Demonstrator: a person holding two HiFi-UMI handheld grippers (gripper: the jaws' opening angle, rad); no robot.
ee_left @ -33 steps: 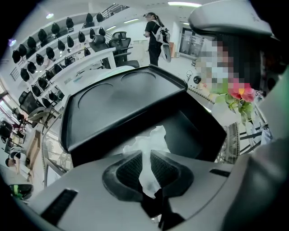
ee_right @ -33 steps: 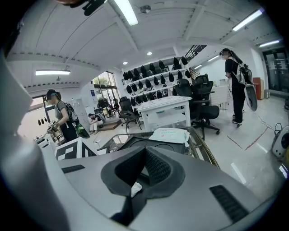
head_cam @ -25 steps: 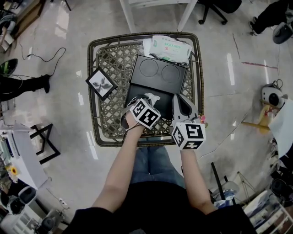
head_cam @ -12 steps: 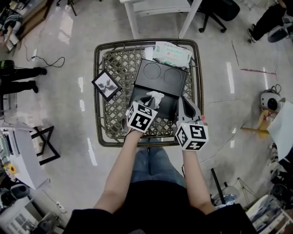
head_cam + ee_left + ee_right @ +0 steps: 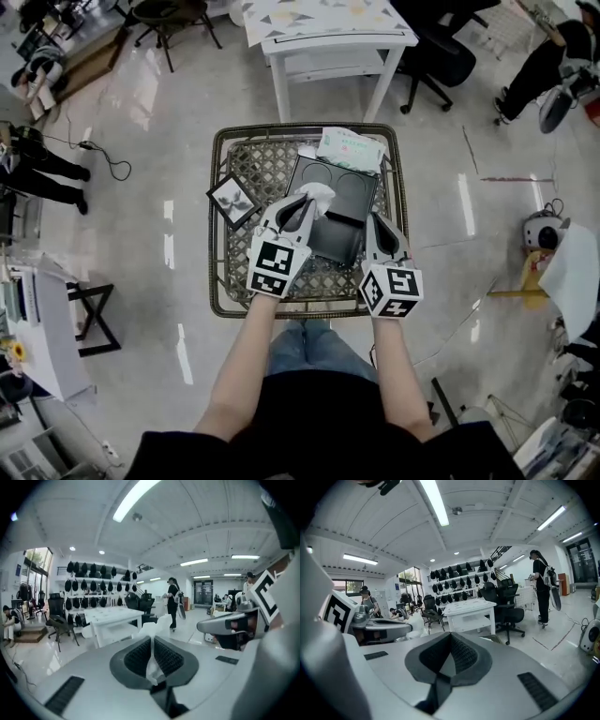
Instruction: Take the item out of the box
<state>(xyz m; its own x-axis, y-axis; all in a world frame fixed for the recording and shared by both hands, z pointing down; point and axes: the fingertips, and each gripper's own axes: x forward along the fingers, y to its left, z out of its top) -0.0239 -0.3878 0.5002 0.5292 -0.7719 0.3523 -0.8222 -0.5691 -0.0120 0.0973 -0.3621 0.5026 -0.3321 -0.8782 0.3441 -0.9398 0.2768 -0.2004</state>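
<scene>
A black box [image 5: 335, 240] stands open on the wicker table [image 5: 219, 246], its lid [image 5: 339, 179] with two round recesses tipped back. My left gripper [image 5: 306, 202] is shut on a crumpled white paper wad [image 5: 319, 194], held above the box's left edge. In the left gripper view the white paper wad [image 5: 153, 631] sticks out between the closed pads [image 5: 140, 656] of the left gripper [image 5: 152, 654], which points level into the room. My right gripper [image 5: 379, 221] hovers over the box's right edge. The right gripper [image 5: 450, 638] is shut with nothing in it.
A small framed picture [image 5: 232, 199] lies at the table's left. A white packet with green print [image 5: 351, 148] lies at the back, behind the lid. A white desk [image 5: 328, 37] and office chairs stand beyond the table. People stand and sit in the room.
Both grippers have risen from the box and tilted up. The left one has carried the white paper wad up and back with it.
</scene>
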